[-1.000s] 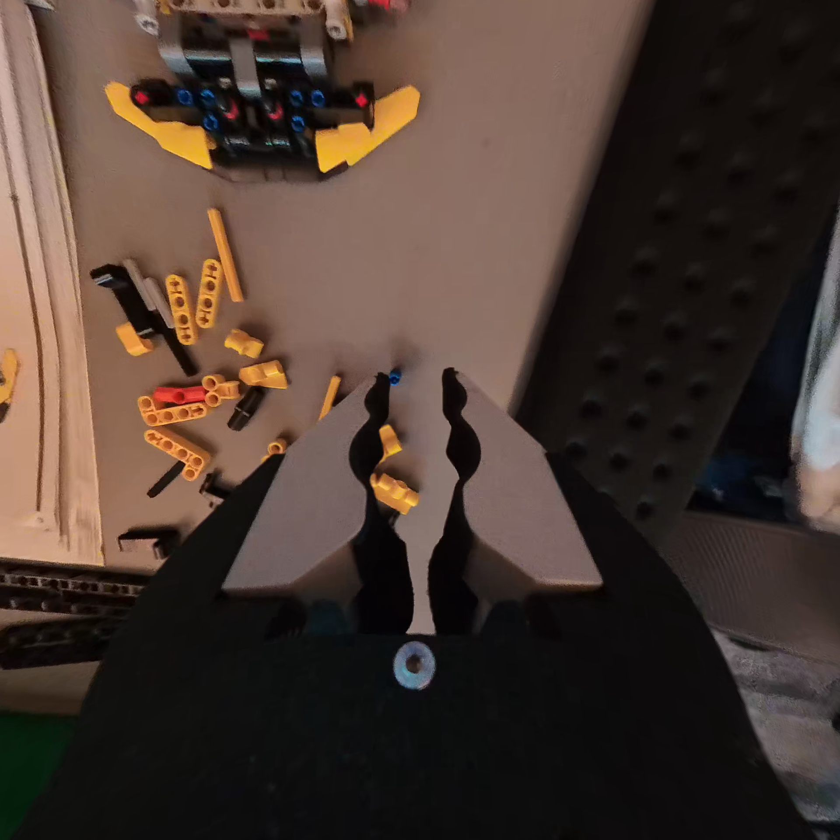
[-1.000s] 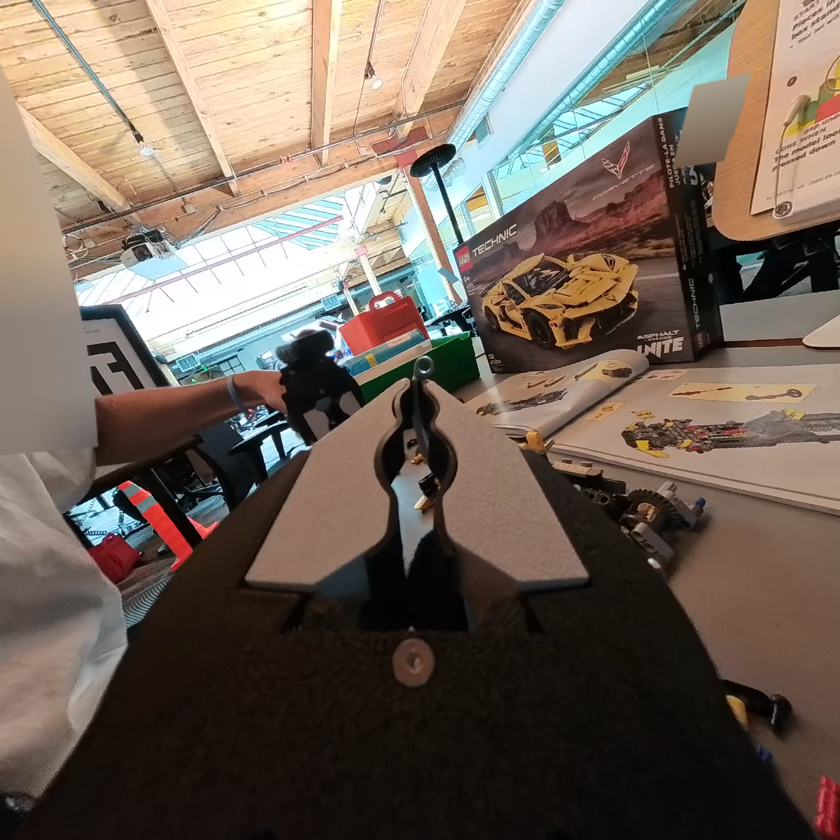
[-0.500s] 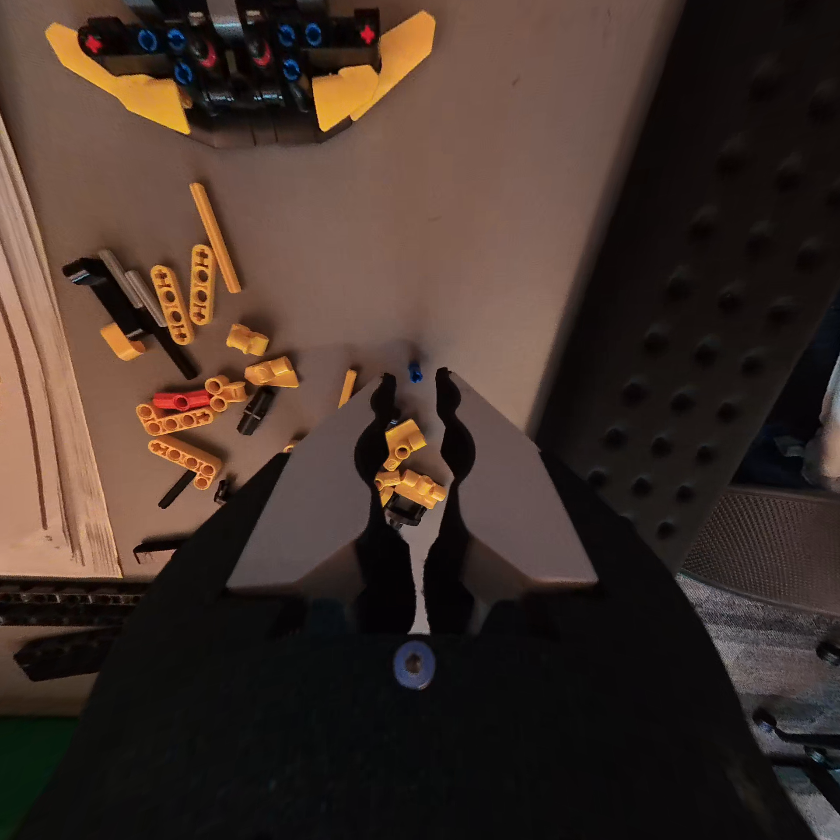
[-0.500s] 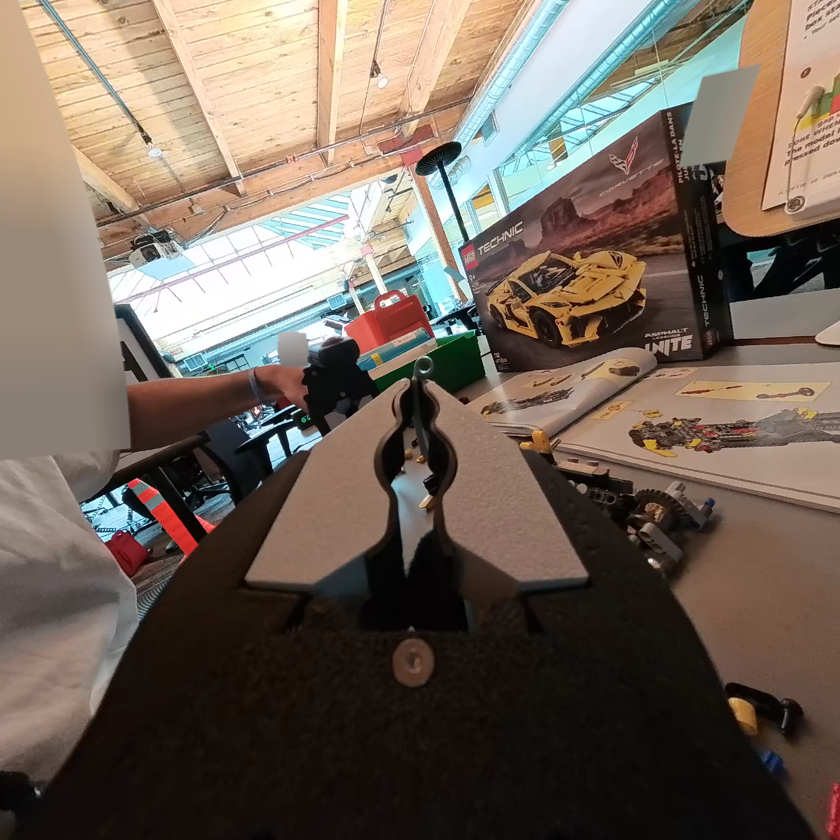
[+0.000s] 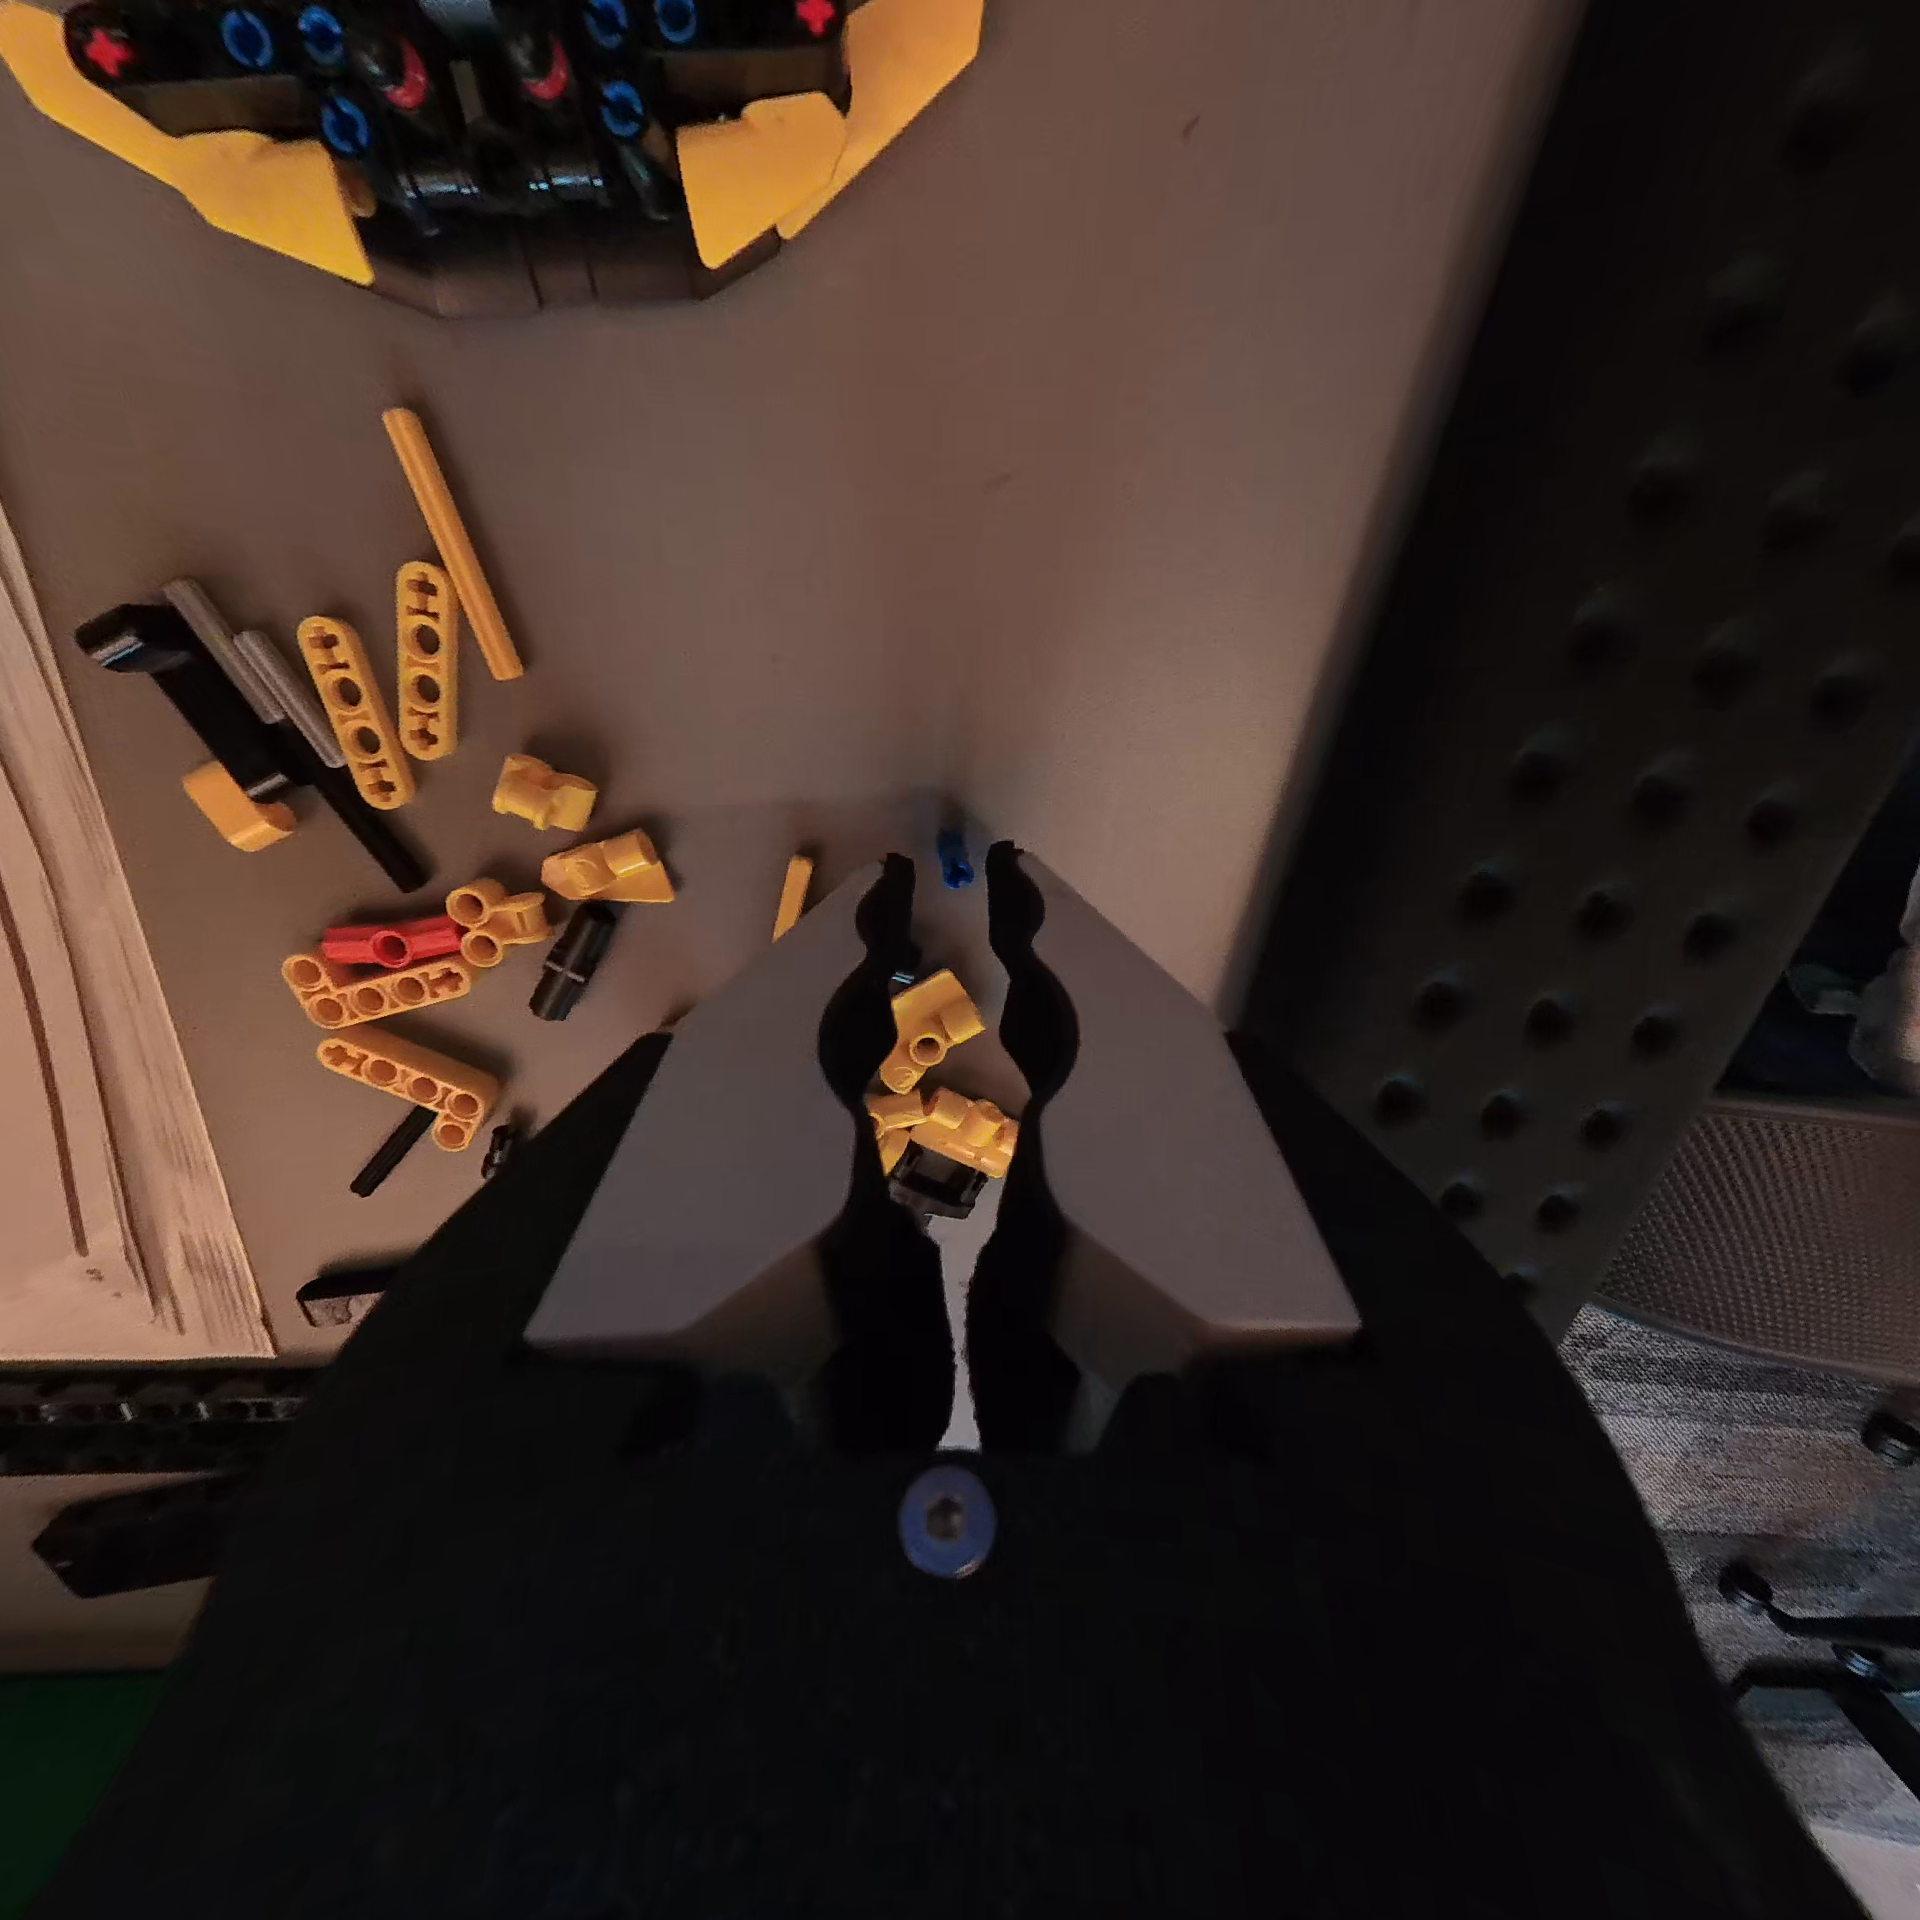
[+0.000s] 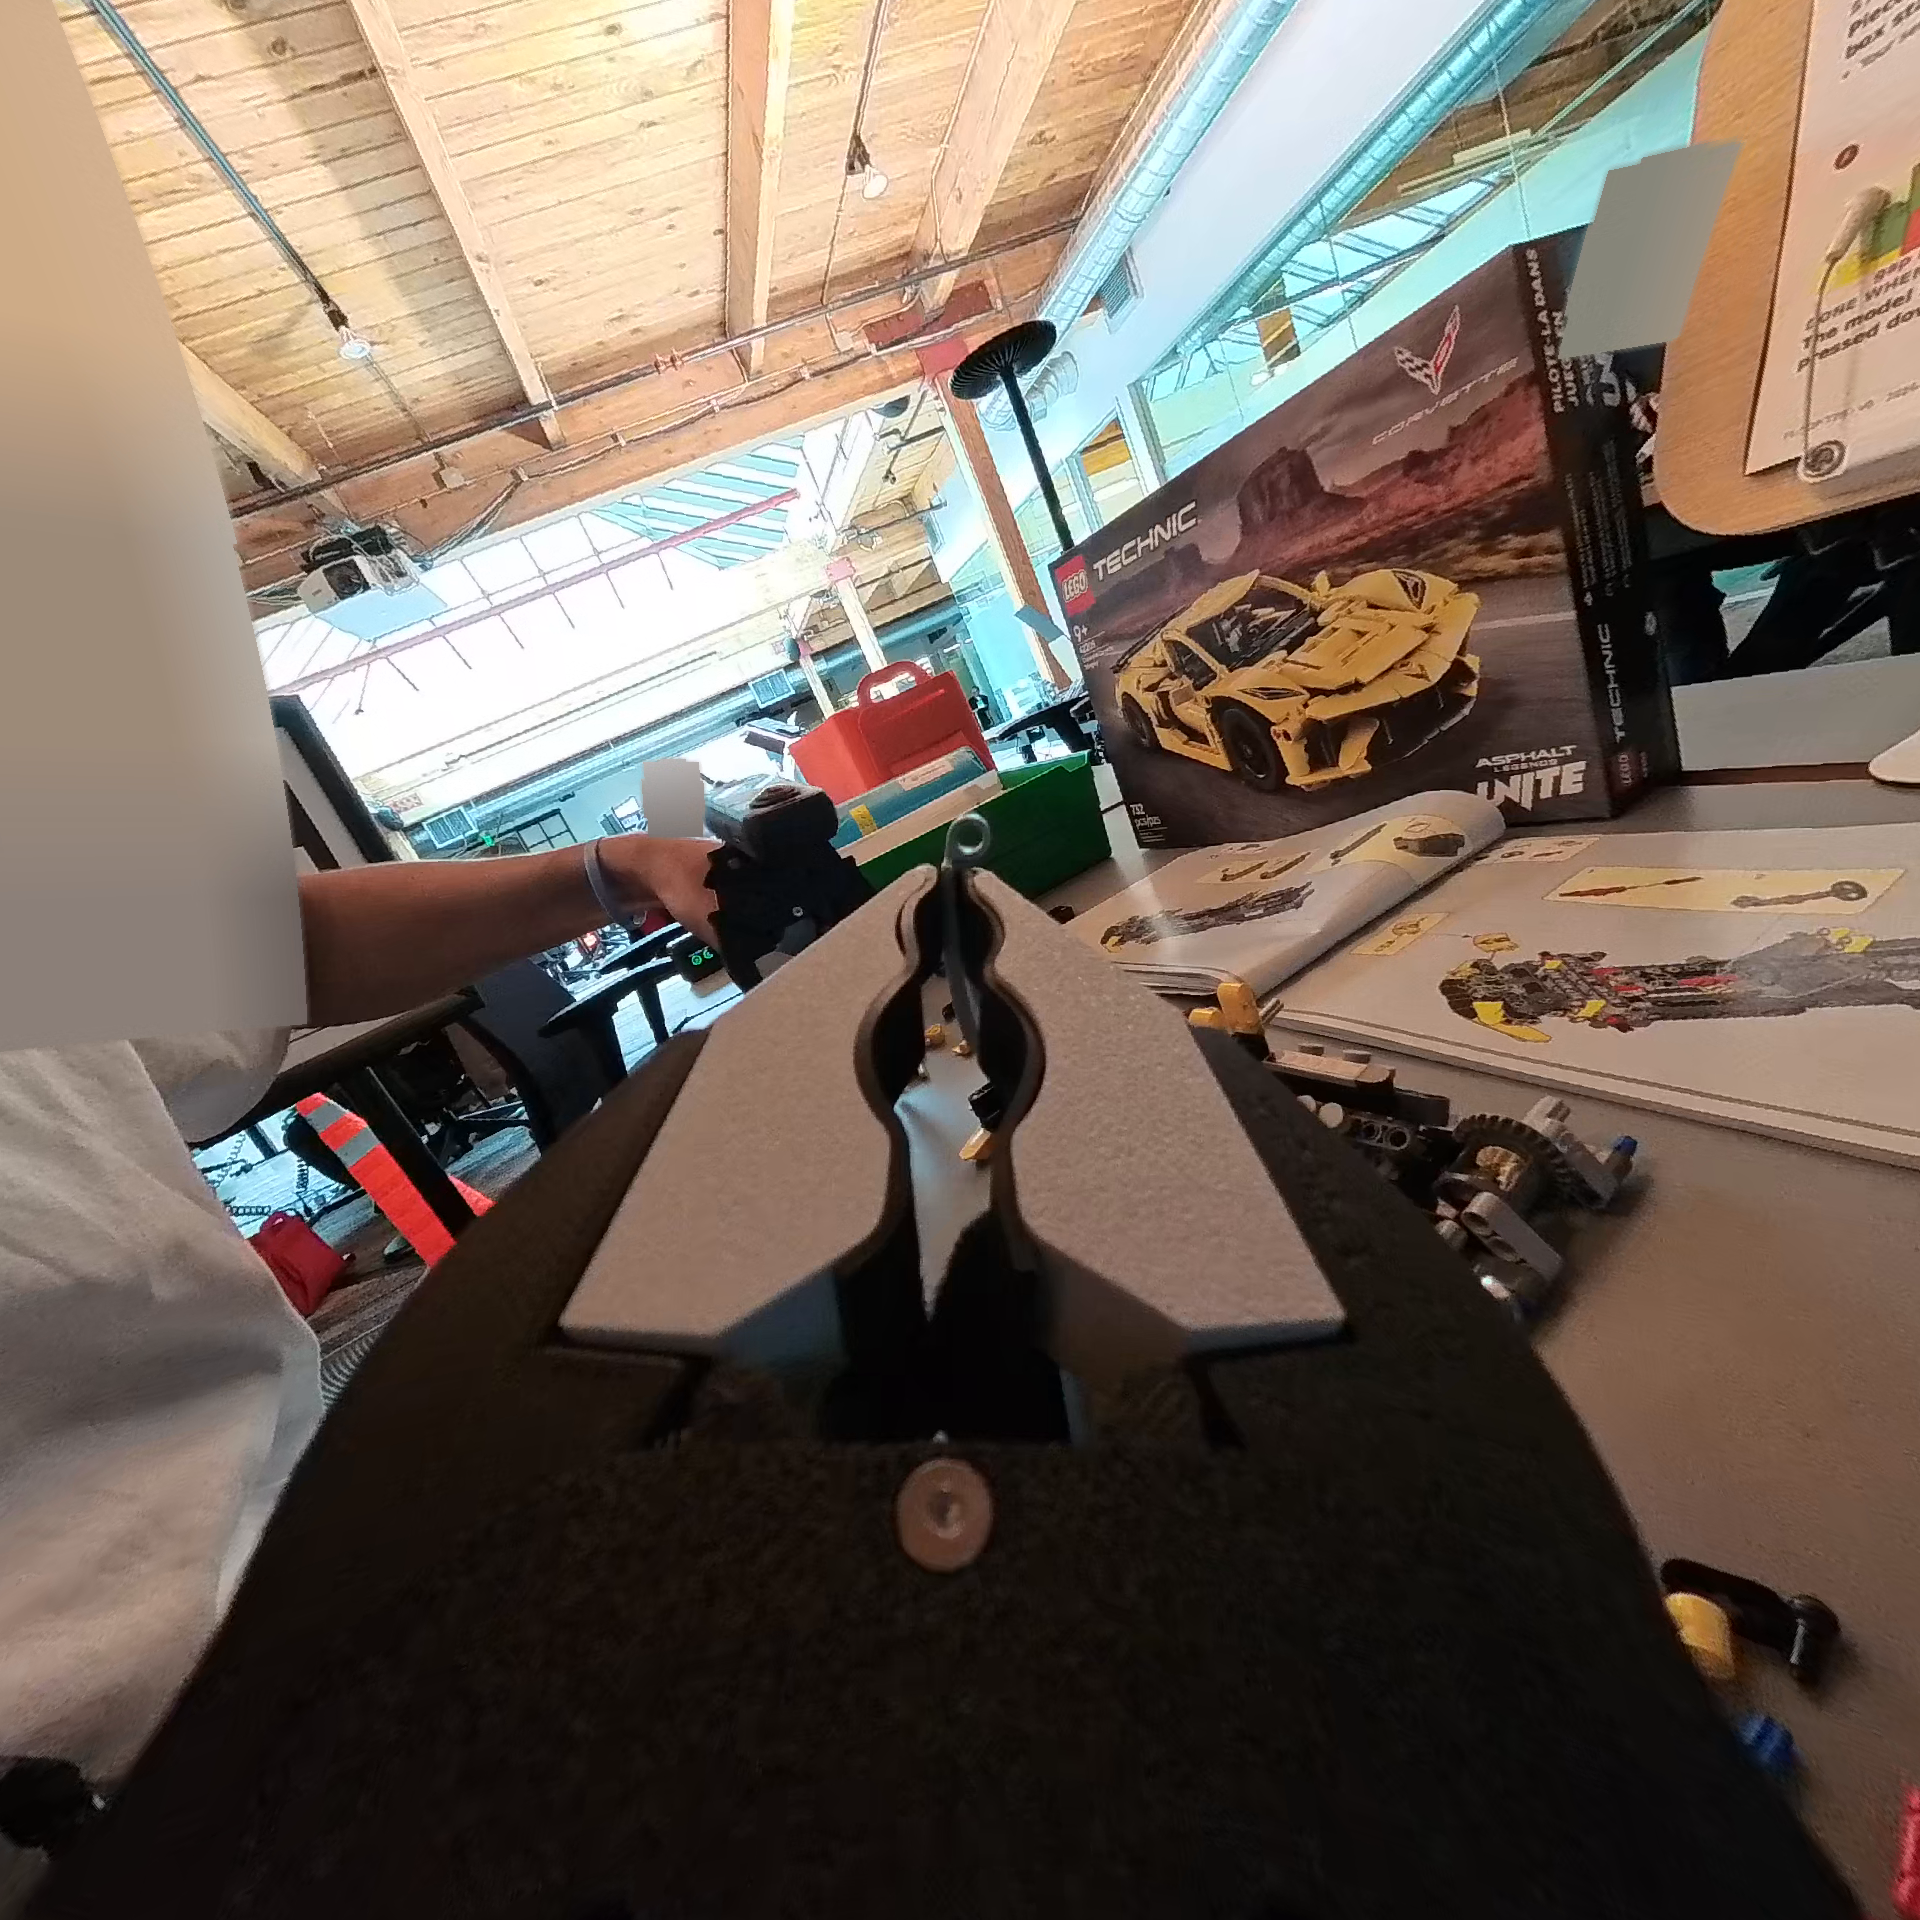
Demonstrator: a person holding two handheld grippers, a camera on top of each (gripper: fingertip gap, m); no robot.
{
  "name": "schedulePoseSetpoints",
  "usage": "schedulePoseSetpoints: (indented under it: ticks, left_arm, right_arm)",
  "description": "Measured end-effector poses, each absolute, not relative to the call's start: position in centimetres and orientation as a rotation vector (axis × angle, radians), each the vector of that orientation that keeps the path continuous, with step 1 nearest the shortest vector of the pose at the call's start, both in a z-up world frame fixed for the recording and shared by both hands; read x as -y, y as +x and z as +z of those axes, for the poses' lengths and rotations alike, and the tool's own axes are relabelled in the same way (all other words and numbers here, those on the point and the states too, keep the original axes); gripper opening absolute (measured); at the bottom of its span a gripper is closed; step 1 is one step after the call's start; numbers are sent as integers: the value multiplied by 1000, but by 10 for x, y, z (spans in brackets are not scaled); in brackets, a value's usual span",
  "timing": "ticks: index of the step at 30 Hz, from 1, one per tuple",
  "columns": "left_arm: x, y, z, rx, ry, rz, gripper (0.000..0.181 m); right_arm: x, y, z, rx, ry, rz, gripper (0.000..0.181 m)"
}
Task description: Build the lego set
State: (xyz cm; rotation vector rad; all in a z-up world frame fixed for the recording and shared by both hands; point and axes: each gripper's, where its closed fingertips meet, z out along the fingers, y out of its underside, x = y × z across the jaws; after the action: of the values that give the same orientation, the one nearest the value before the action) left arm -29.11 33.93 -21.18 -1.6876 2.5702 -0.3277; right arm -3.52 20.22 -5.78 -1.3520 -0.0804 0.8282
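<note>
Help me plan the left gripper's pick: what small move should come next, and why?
Probably ease the left gripper slightly forward and down onto the blue pin. Its jaws are open, the pin lies on the table just beyond the tips, roughly centred in the gap. The right gripper already pinches a grey link.

The left wrist view is dim and warm-toned, and the gripper body at 6 o'clock is nearly black. Its shadow falls on the table. Edges at 3 o'clock are blurred. The right wrist view is bright, with daylight blowing out the skylights at 10 o'clock. Wide-angle bending curves the ceiling beams.
</note>
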Motion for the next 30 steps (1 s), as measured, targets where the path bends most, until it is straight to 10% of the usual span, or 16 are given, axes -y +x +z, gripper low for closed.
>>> schedulePoseSetpoints:
  ticks: [30]
  left_arm:
    - [-338, -256, -181, -2325, -1674, -503, 3]
  right_arm:
    - [-201, -35, -57, 78, -1348, 834, 1]
